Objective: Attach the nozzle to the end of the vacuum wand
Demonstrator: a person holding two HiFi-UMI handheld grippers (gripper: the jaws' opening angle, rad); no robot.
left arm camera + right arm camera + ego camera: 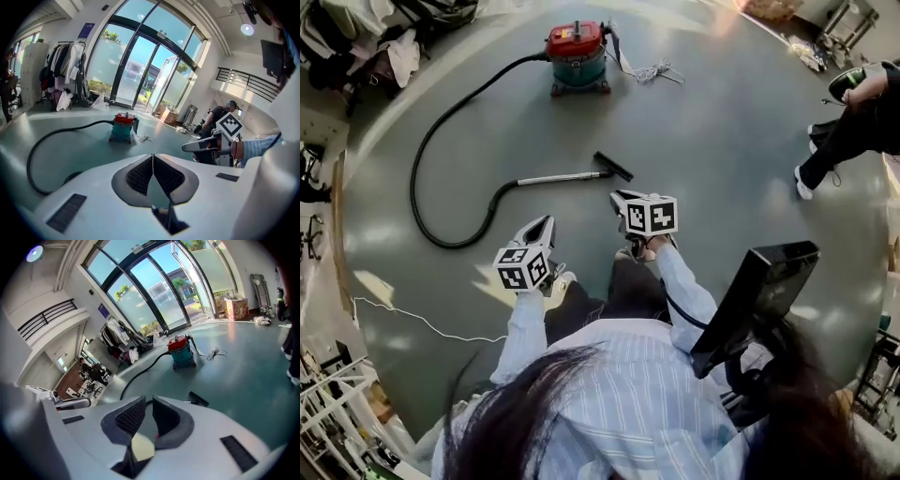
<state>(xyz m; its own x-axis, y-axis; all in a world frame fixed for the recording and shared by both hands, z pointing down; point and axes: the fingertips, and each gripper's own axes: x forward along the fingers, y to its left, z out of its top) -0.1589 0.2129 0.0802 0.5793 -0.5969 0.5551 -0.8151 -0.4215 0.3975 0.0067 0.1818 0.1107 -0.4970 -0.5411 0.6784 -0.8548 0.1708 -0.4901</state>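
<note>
nozzle (614, 166), black and flat, caps silver wand (558, 177); left gripper (546, 223) clenched empty, right gripper (619, 199) slightly apart.

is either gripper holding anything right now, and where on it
Nothing is held: the left gripper is shut empty, the right gripper slightly apart, empty.

Nozzle (613, 166) lies at the wand (558, 177) end, left tongs (545, 222) and right tongs (619, 198) near it

I see the vacuum canister (577, 56) red on top, teal below, its hose (80, 125) black, the wand (558, 177) silver, the nozzle (612, 166) black, the floor (722, 141) grey-green, the shirt (628, 394) blue-striped.
</note>
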